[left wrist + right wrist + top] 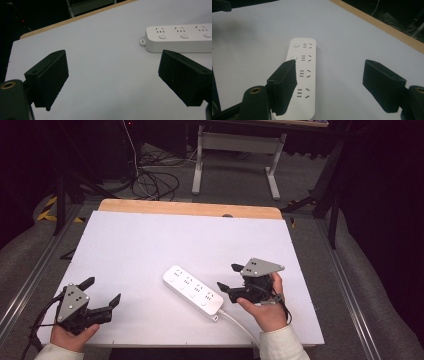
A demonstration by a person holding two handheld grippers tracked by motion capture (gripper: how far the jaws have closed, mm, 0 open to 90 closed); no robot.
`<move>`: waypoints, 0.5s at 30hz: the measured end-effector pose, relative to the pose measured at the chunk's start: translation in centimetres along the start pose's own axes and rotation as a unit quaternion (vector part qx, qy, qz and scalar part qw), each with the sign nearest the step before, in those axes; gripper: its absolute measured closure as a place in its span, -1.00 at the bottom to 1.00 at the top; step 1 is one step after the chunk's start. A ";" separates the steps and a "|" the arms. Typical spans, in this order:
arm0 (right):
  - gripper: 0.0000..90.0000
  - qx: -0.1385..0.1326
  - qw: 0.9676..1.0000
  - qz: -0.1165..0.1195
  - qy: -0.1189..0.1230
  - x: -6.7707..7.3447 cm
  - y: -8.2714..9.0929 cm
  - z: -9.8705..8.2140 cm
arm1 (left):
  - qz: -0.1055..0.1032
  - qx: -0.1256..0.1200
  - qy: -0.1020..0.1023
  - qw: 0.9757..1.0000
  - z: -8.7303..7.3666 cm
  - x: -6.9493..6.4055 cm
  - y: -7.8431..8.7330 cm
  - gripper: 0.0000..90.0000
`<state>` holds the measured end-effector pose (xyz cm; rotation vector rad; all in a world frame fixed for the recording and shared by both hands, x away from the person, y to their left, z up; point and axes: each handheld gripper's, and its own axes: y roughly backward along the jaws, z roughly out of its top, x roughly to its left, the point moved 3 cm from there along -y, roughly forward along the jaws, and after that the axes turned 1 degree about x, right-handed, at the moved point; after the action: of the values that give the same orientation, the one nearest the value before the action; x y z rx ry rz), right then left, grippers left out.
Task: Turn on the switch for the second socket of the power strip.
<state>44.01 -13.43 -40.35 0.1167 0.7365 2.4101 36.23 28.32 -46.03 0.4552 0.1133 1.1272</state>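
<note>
Right gripper (231,276): held low at the strip's 3 o'clock end, jaws spread wide, nothing grasped.
Left gripper (104,290): resting at the table's 7 o'clock corner, jaws released, empty.
Power strip (193,292): lying flat and diagonal, just right of centre, cord trailing toward 5 o'clock.
Table (150,240): white board, wooden far edge.
Room: dark, cables on floor at 11 o'clock.

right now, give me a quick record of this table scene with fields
object: white plastic four-socket power strip, lying flat, white cable running off toward the near edge
surface: white table board with a wooden far edge
left hand-held gripper: open, nothing between the jaws, apart from the strip
right hand-held gripper: open, nothing gripped, at the strip's cable end
sockets: all without plugs
</note>
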 end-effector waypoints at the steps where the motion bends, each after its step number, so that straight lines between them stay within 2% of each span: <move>1: -0.41 0.001 1.000 -0.001 -0.004 -0.4 0.3 -0.4 | -0.001 0.000 0.001 1.000 0.0 0.0 0.0 -0.78; 15: -0.51 0.017 1.000 -0.009 -0.023 -2.7 0.9 -3.4 | -0.005 0.005 0.002 1.000 0.0 -0.1 0.0 -0.78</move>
<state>44.89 -17.21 -42.49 0.1780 0.7539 2.3697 36.24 28.26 -46.04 0.4604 0.1251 1.1185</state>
